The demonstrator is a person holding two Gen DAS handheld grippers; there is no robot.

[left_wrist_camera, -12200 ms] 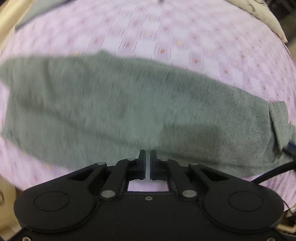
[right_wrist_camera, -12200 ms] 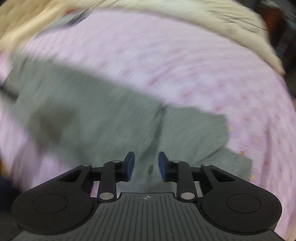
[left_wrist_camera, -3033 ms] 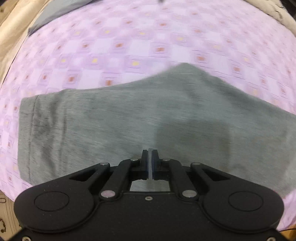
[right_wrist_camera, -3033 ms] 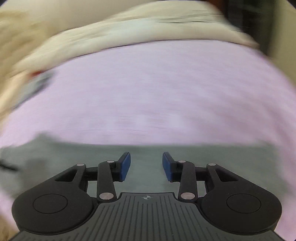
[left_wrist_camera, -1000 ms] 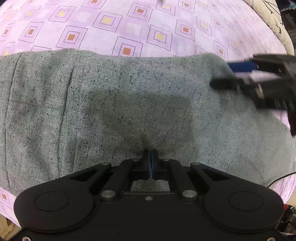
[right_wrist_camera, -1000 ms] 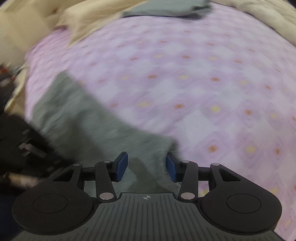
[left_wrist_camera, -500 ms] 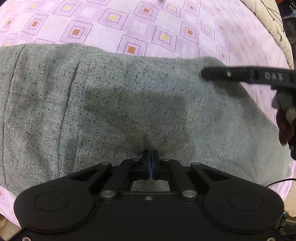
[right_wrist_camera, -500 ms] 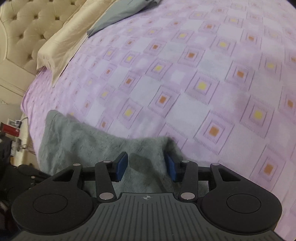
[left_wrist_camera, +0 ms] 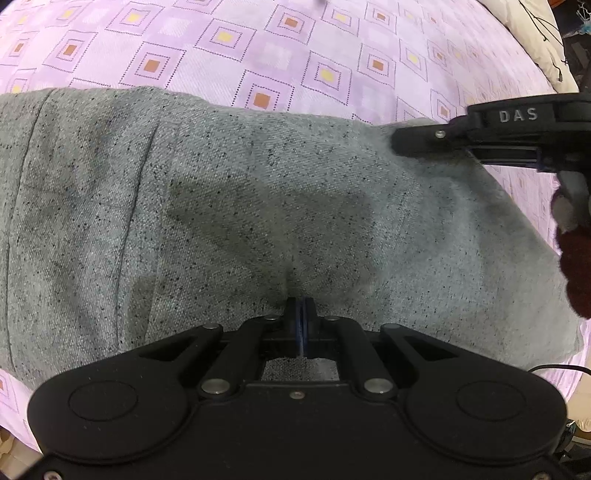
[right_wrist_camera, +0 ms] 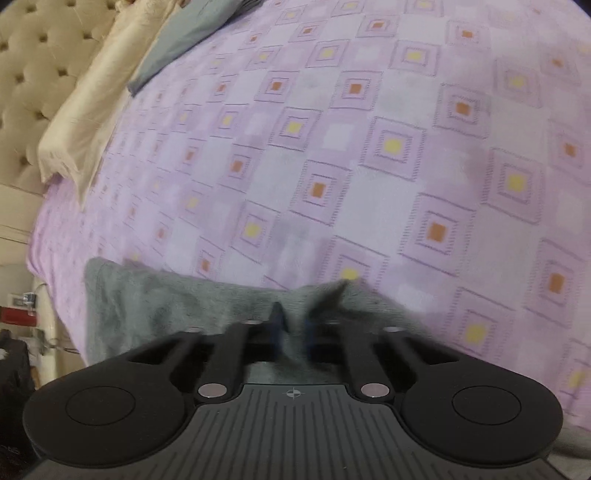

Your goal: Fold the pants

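The grey speckled pants lie flat across the purple checked bedsheet. My left gripper is shut on their near edge, and the cloth puckers just ahead of its tips. At the far right corner of the pants, my right gripper comes in from the right side. In the right wrist view the right gripper has its jaws closing, blurred, with a raised fold of the pants pinched between them.
A beige pillow and a folded grey cloth lie at the bed's far left by a tufted headboard. A dark red sleeve holds the right gripper. A cream blanket lies at the top right.
The right gripper's jaws have come together on the pants' far edge, bunching it up. Seen from the left wrist, that gripper has slid right. The left gripper has stayed shut and still.
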